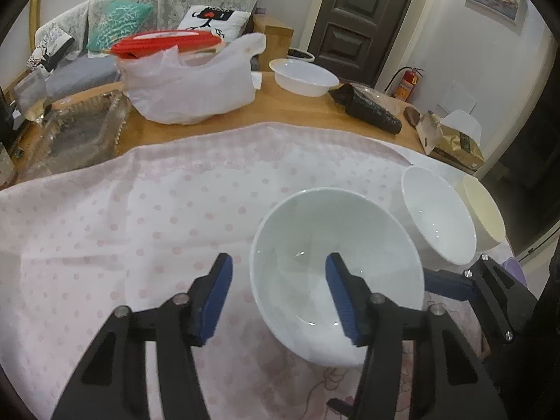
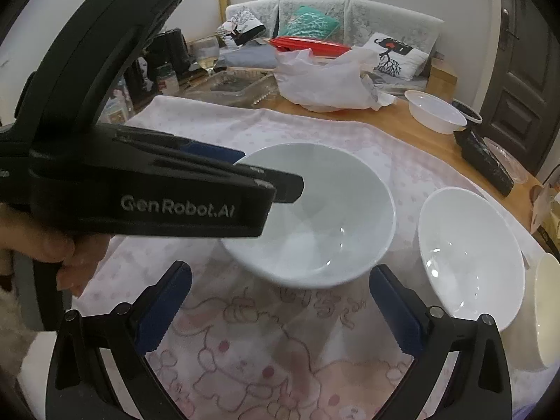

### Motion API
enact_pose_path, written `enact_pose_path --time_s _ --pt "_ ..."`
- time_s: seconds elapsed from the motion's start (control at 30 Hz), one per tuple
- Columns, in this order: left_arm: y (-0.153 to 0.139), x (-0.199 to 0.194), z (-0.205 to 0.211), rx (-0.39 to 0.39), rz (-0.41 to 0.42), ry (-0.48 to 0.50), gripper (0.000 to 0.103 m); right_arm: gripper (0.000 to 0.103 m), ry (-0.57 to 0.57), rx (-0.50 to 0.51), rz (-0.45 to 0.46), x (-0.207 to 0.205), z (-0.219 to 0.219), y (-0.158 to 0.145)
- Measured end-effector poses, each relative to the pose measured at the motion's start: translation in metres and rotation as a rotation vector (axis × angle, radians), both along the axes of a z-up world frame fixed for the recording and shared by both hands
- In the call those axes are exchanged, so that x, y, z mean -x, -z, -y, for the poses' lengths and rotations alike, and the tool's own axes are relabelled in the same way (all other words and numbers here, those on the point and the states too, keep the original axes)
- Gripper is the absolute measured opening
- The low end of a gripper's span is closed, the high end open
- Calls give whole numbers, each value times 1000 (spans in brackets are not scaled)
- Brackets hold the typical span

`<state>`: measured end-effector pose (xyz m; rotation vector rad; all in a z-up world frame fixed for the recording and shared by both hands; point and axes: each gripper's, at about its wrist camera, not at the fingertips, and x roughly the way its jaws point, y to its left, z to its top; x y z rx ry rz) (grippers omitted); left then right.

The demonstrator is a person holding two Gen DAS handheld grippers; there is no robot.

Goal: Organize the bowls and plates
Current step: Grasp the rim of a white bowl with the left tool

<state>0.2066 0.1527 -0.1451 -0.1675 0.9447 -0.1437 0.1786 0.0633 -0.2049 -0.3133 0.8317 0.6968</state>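
Barely begun: my left hand-held gripper [image 1: 278, 292] straddles the big white bowl's [image 1: 315, 245] rim, unclamped, right hand-held gripper [image 2: 280, 301] gaping empty, other bowls unstacked.

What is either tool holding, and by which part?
Nothing is gripped. The left tool straddles the near rim of the large white ceramic bowl, pads apart. The right tool is open and empty.
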Motion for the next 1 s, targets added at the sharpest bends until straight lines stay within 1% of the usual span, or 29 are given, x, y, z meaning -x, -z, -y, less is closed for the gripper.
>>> enact_pose_path --time_s 0.17,0.23,0.37,0.43,0.5,0.67,0.83,1.0 --pt "4 -6 0 -5 -13 -1 35 95 36 21 -10 -7 -5 9" --pt "6 -9 1 -11 -19 3 27 95 46 23 -1 -9 -6 10" --pt "9 -11 2 -25 -20 0 20 94 67 58 28 -9 -11 14" --pt "9 -11 1 -33 -20 -7 13 93 74 75 38 -9 -13 15" --pt "11 -11 0 -47 -21 -10 10 87 96 92 48 -9 -14 17" --pt "12 -9 0 -78 -24 -8 9 86 97 54 42 -10 -12 16" --pt "7 -2 2 -100 -10 2 10 86 82 48 35 -9 -12 15" --pt "-6 7 5 -124 18 1 10 86 64 33 70 -1 -11 6"
